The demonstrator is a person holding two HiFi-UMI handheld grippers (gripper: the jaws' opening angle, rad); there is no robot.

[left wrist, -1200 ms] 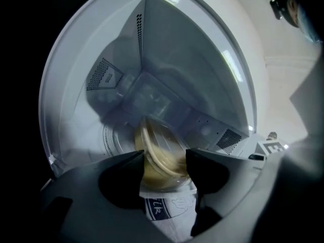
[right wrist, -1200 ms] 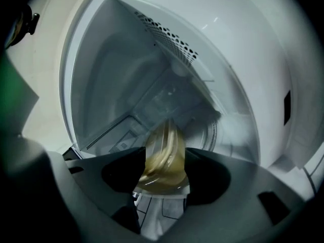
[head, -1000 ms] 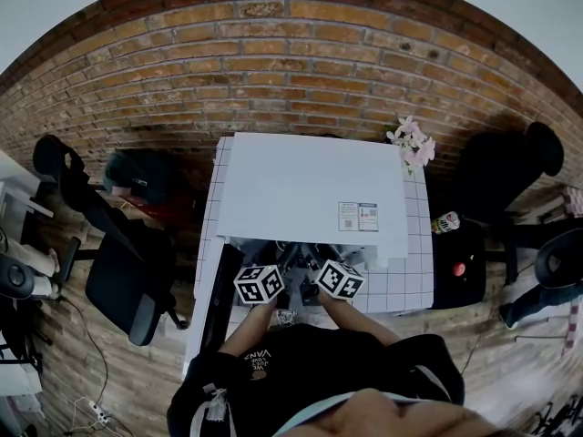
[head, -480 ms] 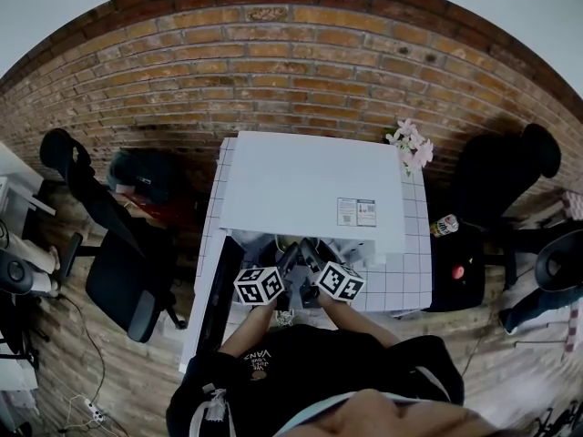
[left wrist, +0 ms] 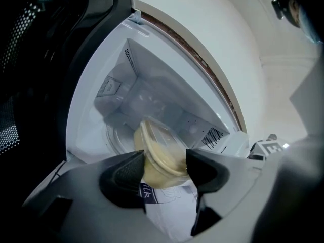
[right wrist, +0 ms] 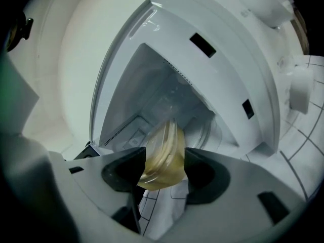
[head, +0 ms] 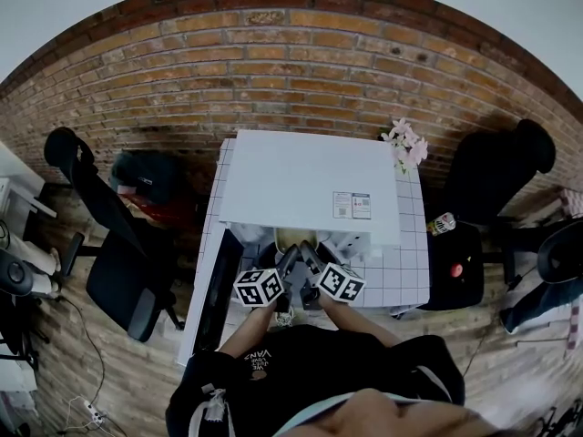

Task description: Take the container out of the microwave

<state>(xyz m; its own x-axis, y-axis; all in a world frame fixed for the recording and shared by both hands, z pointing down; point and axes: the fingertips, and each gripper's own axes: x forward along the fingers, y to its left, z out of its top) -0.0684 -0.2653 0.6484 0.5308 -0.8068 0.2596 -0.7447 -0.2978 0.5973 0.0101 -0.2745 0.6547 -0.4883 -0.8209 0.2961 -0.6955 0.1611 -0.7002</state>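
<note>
As left gripper (left wrist: 164,162) and right gripper (right wrist: 165,163) clamp the container (left wrist: 156,145), the microwave (head: 305,185) gapes.

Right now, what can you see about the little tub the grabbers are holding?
The container is a small clear plastic tub with a see-through lid and pale yellow stuff inside. The left gripper and the right gripper each pinch it between their jaws, just at the open front of the white microwave. Nothing else seems to touch it.

My left gripper (left wrist: 164,168) and right gripper (right wrist: 163,168) have dark grey jaws and white cubes (head: 260,285) with black square markers. My shirt (head: 319,362) is black.
</note>
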